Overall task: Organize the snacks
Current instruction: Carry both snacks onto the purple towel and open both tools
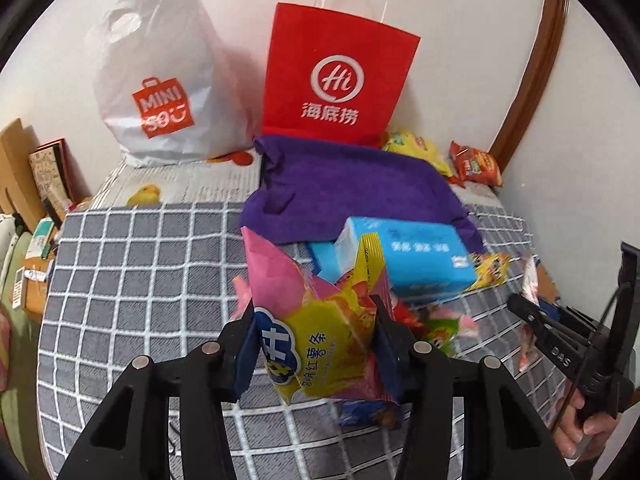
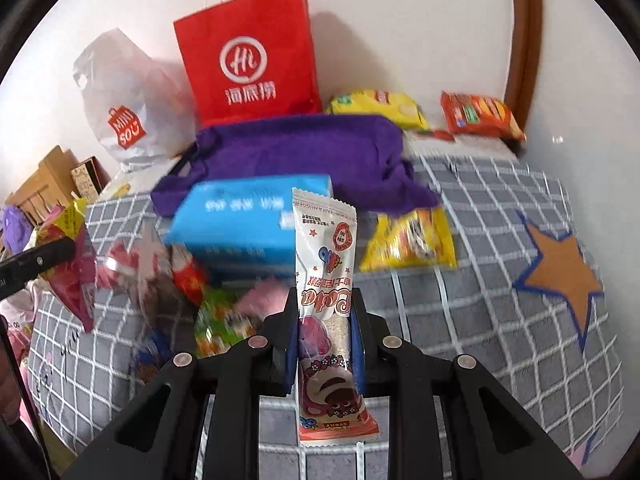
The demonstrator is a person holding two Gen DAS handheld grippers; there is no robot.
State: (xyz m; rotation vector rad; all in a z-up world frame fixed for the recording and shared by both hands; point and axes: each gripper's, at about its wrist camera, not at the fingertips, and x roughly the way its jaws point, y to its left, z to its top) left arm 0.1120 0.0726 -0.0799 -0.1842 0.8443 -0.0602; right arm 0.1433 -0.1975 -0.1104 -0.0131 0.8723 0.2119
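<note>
Snacks sit in both our tools. Our left tool (image 1: 316, 344) is clamped on a pink and yellow sweet-potato snack bag (image 1: 320, 320), its dark pads pressing the crumpled pack from both sides, the pack lifted clear of the bed. Our right tool (image 2: 325, 340) is clenched on a slim white and pink Lotso bear packet (image 2: 326, 304), which stands upright between the pads, its top end rising above the fingers and its bottom end hanging below them.

Under both tools lies the bed with its grey checked cover (image 2: 480, 312). A loose, blurred pile of small snack packs (image 2: 192, 280) lies on it just in front of the tools, with a blue tissue pack (image 2: 248, 220) touching the pile's far side. A yellow snack bag (image 2: 412, 240) lies just beside the tissue pack, toward the bed's right edge. Behind these a purple cloth (image 2: 304, 152) is spread toward the head of the bed.

Along the far edge, against the wall, a red paper bag (image 2: 248, 60) stands upright with a white Miniso plastic bag (image 2: 124, 108) beside it. In the far right corner lie a yellow chip bag (image 2: 380, 108) and an orange snack pack (image 2: 480, 116), near each other.

In the left wrist view, our right hand (image 1: 588, 428) grips its tool's handle near the bed's right edge.
</note>
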